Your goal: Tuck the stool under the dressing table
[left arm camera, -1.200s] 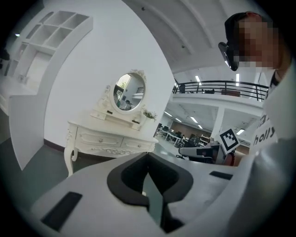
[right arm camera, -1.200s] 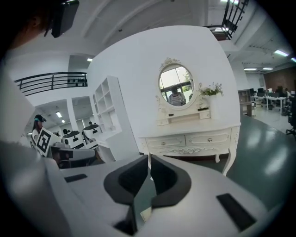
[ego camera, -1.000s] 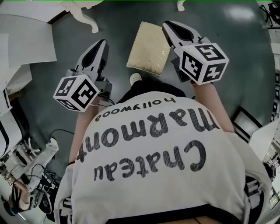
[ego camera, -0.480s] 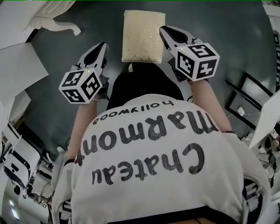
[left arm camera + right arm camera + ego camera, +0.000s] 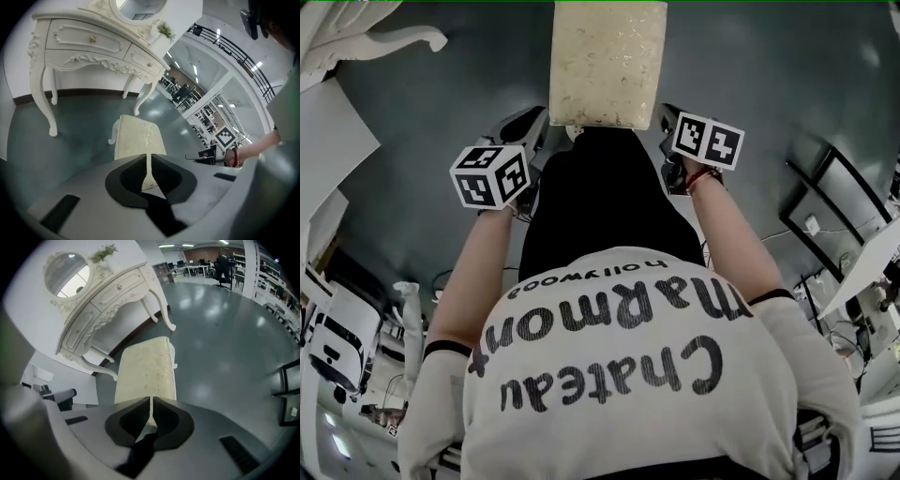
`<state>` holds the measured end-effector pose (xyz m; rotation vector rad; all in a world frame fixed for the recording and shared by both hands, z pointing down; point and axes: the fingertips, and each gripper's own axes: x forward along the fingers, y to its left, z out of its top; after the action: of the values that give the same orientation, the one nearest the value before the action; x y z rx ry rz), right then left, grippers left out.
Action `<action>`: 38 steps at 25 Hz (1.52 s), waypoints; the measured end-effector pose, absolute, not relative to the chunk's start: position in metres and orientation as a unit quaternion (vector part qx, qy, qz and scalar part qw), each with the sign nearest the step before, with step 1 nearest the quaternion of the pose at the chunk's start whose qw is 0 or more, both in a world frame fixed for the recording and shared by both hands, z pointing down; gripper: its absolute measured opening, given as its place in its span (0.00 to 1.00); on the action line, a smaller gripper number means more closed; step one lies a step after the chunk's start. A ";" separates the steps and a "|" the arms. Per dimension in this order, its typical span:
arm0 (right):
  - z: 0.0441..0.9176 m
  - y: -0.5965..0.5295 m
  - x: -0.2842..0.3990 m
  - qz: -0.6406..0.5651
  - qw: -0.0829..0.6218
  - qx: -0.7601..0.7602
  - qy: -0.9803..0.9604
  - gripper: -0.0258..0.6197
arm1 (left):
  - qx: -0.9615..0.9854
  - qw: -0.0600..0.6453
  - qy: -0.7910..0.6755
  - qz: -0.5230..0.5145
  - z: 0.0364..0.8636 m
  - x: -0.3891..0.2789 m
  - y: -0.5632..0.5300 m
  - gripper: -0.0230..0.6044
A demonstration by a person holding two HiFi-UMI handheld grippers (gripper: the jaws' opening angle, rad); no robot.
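Off to the left stood the white carved table (image 5: 89, 42), curved legs on the grey-green floor (image 5: 70, 140), with a round mirror (image 5: 140, 7) and a small green plant (image 5: 165, 30) on top. From the head view only one of its legs showed, at the upper left corner.

The left hand-held gripper (image 5: 532, 122) pointed downward beside the near left corner of the stool (image 5: 605, 61). Its jaws were pressed together with just a thin slit between them, and nothing was caught there; the stool's cream cushion showed beyond the tips. I could not tell whether the tips touched the seat.

The stool stood in the middle on open floor, in front of the table and well apart from it, not under it. Its padded top was pale and speckled, and a white curled leg poked out at one side.

The right hand-held gripper (image 5: 667, 114) hung at the stool's near right corner, its jaws likewise closed on nothing, aimed along the length of the cushion toward the table.
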<state>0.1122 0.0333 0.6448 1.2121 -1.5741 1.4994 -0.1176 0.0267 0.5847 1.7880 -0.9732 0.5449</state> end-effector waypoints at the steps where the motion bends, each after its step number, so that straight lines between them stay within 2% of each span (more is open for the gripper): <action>1: 0.656 0.038 0.114 0.574 0.324 0.455 -0.599 0.10 | 0.733 0.499 -0.401 0.229 0.597 -0.116 0.026 0.07; 4: 0.683 0.052 0.118 0.577 0.340 0.434 -0.602 0.10 | 0.702 0.532 -0.403 0.247 0.637 -0.121 0.035 0.08; 5: 0.693 0.056 0.119 0.583 0.344 0.425 -0.601 0.14 | 0.690 0.548 -0.402 0.251 0.651 -0.123 0.039 0.18; 6: 0.702 0.059 0.118 0.593 0.343 0.414 -0.600 0.41 | 0.678 0.564 -0.398 0.254 0.664 -0.123 0.043 0.39; 7: 0.710 0.063 0.116 0.606 0.338 0.400 -0.599 0.48 | 0.667 0.579 -0.393 0.257 0.676 -0.124 0.048 0.50; 10: 0.730 0.073 0.110 0.628 0.325 0.369 -0.604 0.51 | 0.646 0.605 -0.384 0.263 0.698 -0.124 0.055 0.52; 15: 0.760 0.090 0.100 0.631 0.343 0.324 -0.616 0.53 | 0.640 0.613 -0.349 0.304 0.735 -0.110 0.062 0.58; 22: 0.774 0.096 0.097 0.653 0.321 0.314 -0.610 0.55 | 0.628 0.620 -0.315 0.348 0.763 -0.091 0.066 0.59; 30: 0.775 0.092 0.097 0.621 0.349 0.347 -0.609 0.54 | 0.630 0.613 -0.323 0.351 0.761 -0.092 0.067 0.57; 34: 0.769 0.088 0.093 0.584 0.377 0.363 -0.621 0.47 | 0.625 0.609 -0.332 0.358 0.761 -0.091 0.067 0.54; 38: 0.770 0.090 0.095 0.575 0.386 0.376 -0.616 0.46 | 0.626 0.612 -0.327 0.356 0.761 -0.091 0.070 0.53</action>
<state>0.0948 0.0899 0.7696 0.9573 -1.5671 1.4638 -0.0908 0.0704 0.7612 1.4439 -0.7535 0.8221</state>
